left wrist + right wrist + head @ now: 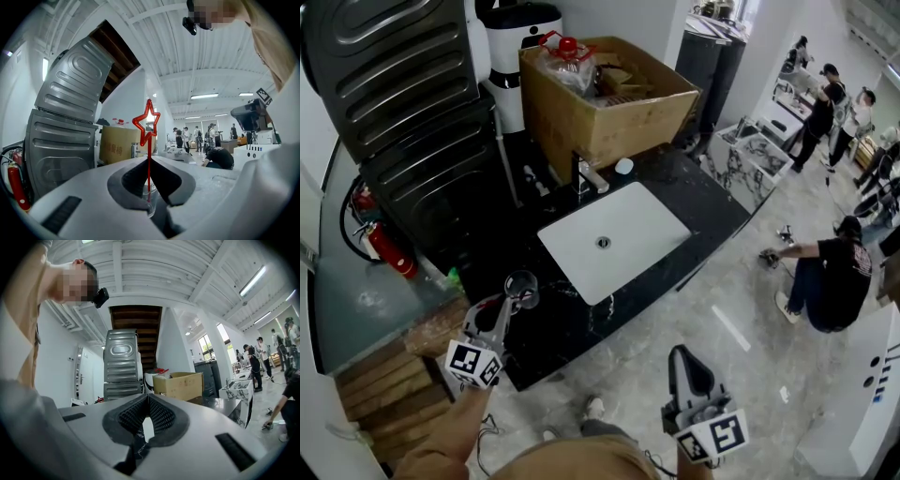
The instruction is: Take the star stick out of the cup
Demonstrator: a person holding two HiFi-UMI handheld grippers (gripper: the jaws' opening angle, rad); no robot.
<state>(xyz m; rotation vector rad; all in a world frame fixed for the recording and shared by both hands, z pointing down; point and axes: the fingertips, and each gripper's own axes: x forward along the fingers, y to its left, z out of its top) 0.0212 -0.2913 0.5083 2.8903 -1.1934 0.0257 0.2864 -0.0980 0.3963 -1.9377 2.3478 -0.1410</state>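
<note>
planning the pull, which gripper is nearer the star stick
Left. The left gripper is shut on the cup, with the star stick standing between its jaws. The right gripper is shut and empty, off the counter's edge over the floor, well apart from it.

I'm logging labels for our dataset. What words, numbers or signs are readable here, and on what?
No text reads clearly.
Cardboard box: red print on its side, too blurred to read.
Left marker cube, right marker cube: square patterns only, no letters.
Fire extinguisher: any label too small to read.
</note>
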